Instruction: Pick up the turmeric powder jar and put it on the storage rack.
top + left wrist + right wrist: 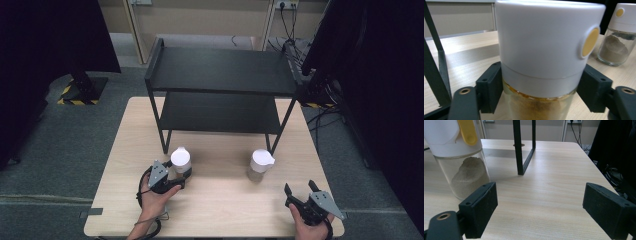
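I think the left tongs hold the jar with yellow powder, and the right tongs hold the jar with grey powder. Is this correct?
Not quite. The left tongs do hold the yellow-powder jar, but in the right gripper view the right tongs are open and hold nothing; the grey-powder jar stands apart.

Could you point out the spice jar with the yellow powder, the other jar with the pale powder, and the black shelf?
Yellow-powder jar [544,50]: left gripper view, on its white cap.
Pale-powder jar [467,180]: right gripper view, on its glass body.
Black shelf [220,70]: high view, on its top board.
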### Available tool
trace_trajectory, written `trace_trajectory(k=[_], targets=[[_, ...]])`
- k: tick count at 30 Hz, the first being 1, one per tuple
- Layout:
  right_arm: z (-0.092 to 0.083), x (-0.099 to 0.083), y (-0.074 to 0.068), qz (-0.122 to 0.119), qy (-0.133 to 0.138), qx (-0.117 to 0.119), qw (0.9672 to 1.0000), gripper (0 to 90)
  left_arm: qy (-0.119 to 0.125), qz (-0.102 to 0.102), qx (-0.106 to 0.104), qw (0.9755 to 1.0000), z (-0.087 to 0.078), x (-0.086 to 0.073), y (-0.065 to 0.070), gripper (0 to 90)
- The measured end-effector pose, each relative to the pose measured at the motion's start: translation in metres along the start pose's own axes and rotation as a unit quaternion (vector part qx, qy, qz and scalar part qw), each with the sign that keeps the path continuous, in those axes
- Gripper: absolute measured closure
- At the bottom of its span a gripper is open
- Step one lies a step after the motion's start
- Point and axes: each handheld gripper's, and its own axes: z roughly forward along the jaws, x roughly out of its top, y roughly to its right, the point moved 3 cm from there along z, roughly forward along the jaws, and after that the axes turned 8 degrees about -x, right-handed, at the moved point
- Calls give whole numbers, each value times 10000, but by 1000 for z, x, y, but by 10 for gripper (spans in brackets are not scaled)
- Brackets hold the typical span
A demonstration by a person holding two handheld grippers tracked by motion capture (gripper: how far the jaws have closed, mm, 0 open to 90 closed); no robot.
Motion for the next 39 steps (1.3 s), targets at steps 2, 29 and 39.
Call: trace_trajectory(k=[2, 29, 39], targets=[[0, 0, 0, -3, 2, -1, 10000, 128, 7, 19, 17, 10000, 0, 0, 1, 292], [0, 0, 1, 37, 0, 11, 10000, 128, 473, 134, 139, 9987, -15, 22, 7, 300], [0, 0, 1, 28, -10, 8, 10000, 128, 750, 191, 271, 9966, -22, 47, 10, 301]])
